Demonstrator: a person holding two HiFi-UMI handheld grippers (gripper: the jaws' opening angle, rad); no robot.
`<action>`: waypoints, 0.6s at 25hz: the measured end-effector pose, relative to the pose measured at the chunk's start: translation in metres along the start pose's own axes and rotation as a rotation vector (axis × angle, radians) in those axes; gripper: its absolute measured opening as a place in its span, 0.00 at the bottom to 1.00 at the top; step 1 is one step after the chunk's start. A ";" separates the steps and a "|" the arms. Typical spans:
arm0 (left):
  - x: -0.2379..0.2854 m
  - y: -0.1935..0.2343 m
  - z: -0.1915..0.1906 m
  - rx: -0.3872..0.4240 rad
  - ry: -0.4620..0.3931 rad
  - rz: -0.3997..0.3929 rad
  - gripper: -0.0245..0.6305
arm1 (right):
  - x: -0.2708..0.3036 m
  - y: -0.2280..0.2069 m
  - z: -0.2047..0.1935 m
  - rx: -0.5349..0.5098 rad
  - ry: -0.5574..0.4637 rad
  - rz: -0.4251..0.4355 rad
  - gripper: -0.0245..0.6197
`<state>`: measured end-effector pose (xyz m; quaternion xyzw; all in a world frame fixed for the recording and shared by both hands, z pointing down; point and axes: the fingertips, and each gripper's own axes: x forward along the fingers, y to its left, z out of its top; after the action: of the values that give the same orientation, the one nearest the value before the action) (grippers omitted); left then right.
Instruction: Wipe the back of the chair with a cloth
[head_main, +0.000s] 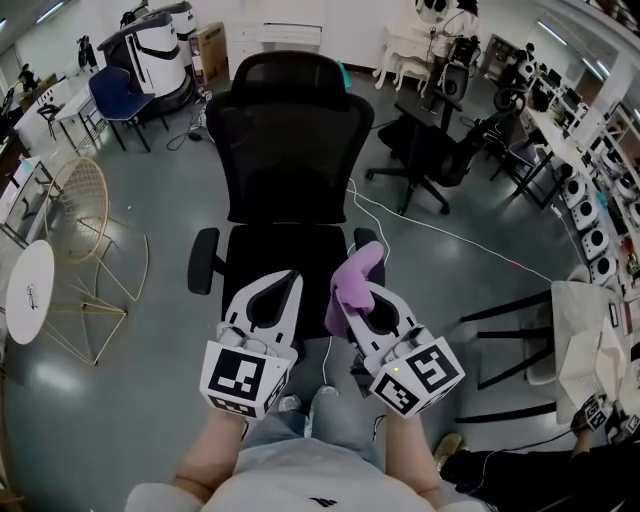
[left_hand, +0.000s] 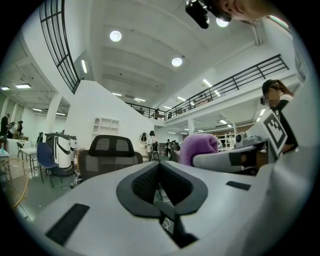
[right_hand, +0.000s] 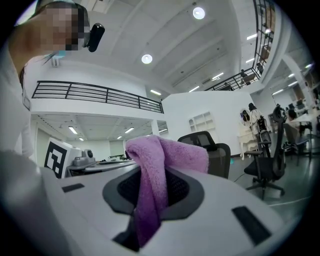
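Note:
A black office chair (head_main: 288, 140) with a mesh back and headrest faces me, its seat (head_main: 285, 255) just ahead of both grippers. My right gripper (head_main: 352, 297) is shut on a purple cloth (head_main: 357, 283), which sticks up out of its jaws above the seat's front right. In the right gripper view the cloth (right_hand: 152, 170) drapes over the shut jaws, with the chair back (right_hand: 212, 150) behind it. My left gripper (head_main: 289, 280) is beside it, over the seat's front, shut and holding nothing. The left gripper view shows the chair (left_hand: 111, 152) ahead and the cloth (left_hand: 198, 147) at right.
A second black office chair (head_main: 440, 150) stands at the right, with a white cable (head_main: 440, 235) across the floor. A wire chair (head_main: 85, 215) and a round white table (head_main: 30, 290) are at the left, a blue chair (head_main: 120, 95) behind them. A white desk (head_main: 585, 330) is at the right.

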<state>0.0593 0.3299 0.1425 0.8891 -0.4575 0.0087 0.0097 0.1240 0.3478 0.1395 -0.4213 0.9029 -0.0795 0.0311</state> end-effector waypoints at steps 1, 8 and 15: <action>0.002 0.001 0.000 -0.002 0.000 -0.001 0.05 | 0.002 -0.002 0.000 -0.002 0.002 -0.002 0.15; 0.026 0.013 -0.006 -0.014 0.010 0.020 0.05 | 0.016 -0.024 -0.007 0.011 0.022 0.004 0.15; 0.048 0.042 -0.006 -0.004 0.023 0.070 0.05 | 0.052 -0.046 -0.005 0.025 0.025 0.047 0.15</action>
<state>0.0531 0.2668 0.1499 0.8725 -0.4880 0.0184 0.0164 0.1242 0.2793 0.1529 -0.3986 0.9118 -0.0951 0.0271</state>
